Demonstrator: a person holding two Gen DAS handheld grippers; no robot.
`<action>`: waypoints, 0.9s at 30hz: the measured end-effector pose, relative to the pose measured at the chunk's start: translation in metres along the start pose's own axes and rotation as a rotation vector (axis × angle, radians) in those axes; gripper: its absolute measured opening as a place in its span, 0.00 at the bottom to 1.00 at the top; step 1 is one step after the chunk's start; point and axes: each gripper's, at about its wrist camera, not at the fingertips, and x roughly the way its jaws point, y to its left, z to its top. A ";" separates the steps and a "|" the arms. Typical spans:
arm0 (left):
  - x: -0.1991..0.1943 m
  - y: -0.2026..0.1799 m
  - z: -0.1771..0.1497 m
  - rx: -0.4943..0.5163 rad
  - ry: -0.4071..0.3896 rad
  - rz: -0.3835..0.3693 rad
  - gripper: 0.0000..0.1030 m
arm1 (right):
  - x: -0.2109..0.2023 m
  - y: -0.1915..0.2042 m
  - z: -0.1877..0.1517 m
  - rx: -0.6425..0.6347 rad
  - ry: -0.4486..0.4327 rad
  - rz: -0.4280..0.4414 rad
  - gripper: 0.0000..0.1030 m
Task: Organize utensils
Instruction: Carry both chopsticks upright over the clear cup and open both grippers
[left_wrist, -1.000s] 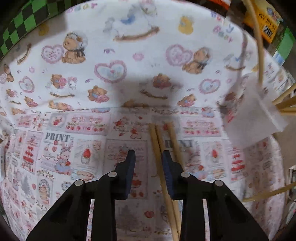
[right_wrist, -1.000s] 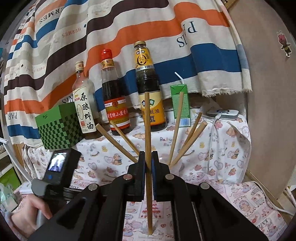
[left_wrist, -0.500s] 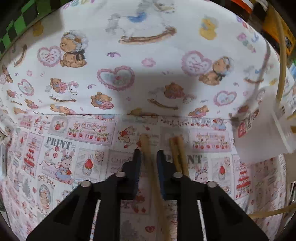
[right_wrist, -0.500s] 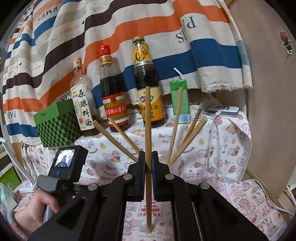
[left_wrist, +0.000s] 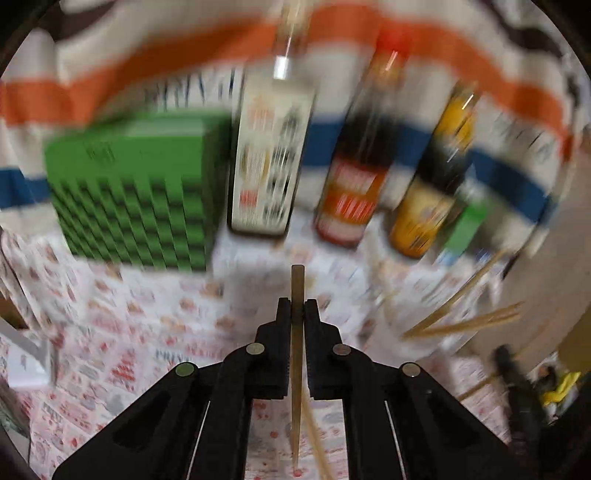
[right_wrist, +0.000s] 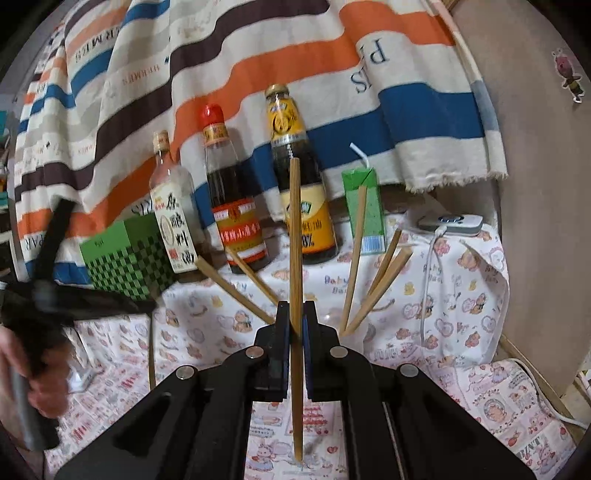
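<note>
In the right wrist view, the far left holds the person's left hand (right_wrist: 22, 373) around a blurred black handle, with the left gripper (left_wrist: 297, 306) itself best seen in its own view: its jaws are closed tight on one chopstick (left_wrist: 296, 354), a pale wooden stick with a square blunt top standing just above the jaw tips and its thin end pointing down over the printed cloth (left_wrist: 129, 350). That view is heavily smeared by motion.

Next comes a green checkered box (right_wrist: 125, 254), then three bottles in a row: a clear one with a white label (right_wrist: 171, 221), a dark one with a red cap (right_wrist: 231, 206), and a dark one with a yellow label (right_wrist: 295, 177). All stand on the desk (right_wrist: 461, 280) under a cartoon-print cover, before a striped hanging cloth (right_wrist: 258, 55).

In the middle, the right gripper (right_wrist: 295, 314) has its jaws pinched on a second upright chopstick (right_wrist: 294, 229), same light wood, its top reaching the yellow-label bottle.

Behind the jaws five more chopsticks lean outward: two to the left (right_wrist: 236, 288), three to the right (right_wrist: 380, 284). What holds them is hidden. Further right sit one green drink carton (right_wrist: 364, 206) with a straw and one small white device (right_wrist: 452, 222) with a cable.
</note>
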 end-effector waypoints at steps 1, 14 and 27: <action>-0.012 -0.007 0.001 0.004 -0.042 -0.006 0.06 | -0.001 -0.002 0.001 0.009 -0.007 -0.001 0.07; -0.059 -0.079 0.005 0.088 -0.204 -0.172 0.06 | -0.016 -0.015 0.050 0.047 -0.085 0.008 0.07; -0.030 -0.122 0.028 0.105 -0.362 -0.214 0.06 | 0.042 -0.010 0.115 -0.004 -0.147 -0.091 0.07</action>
